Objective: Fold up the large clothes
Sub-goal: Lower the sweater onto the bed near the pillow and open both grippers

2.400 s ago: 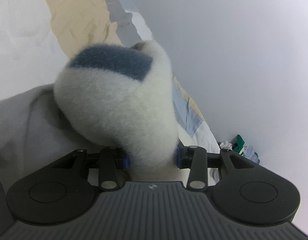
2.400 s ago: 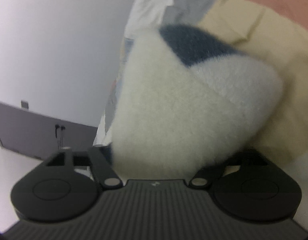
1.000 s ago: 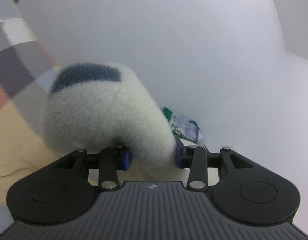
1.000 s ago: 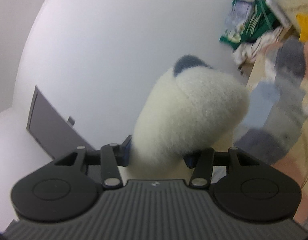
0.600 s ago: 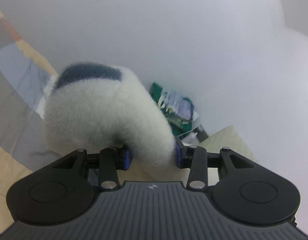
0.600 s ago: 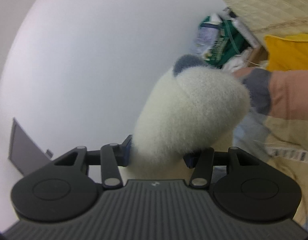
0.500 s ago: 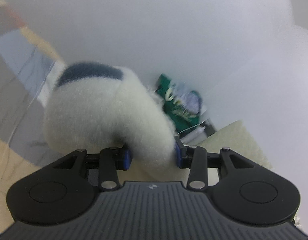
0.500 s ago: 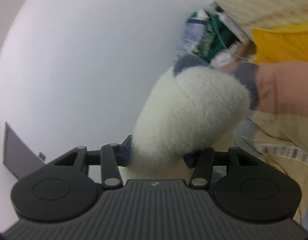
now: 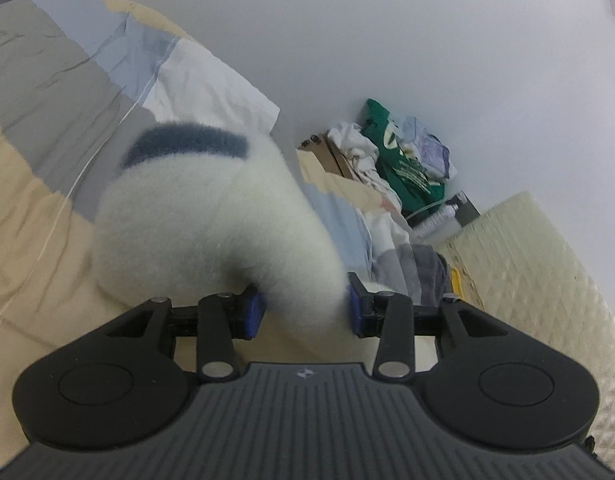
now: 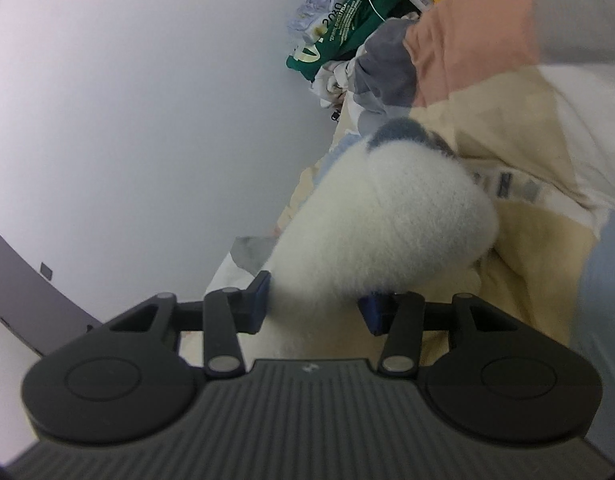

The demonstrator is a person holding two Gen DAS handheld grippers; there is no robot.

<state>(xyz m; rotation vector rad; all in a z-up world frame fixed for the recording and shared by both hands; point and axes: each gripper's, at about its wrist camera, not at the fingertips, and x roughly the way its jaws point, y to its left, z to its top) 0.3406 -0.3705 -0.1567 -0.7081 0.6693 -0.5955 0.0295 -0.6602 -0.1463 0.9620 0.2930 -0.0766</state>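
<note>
Patchwork bedding (image 9: 87,80) has swung back under both cameras after a second of mostly wall, so I'm bringing the fleece garment (image 9: 211,216) down to lay it (my guess). My left gripper (image 9: 303,312) and right gripper (image 10: 317,304) each pinch a bunched end. It points toward 11 o'clock on the left, 1 o'clock on the right.
</note>
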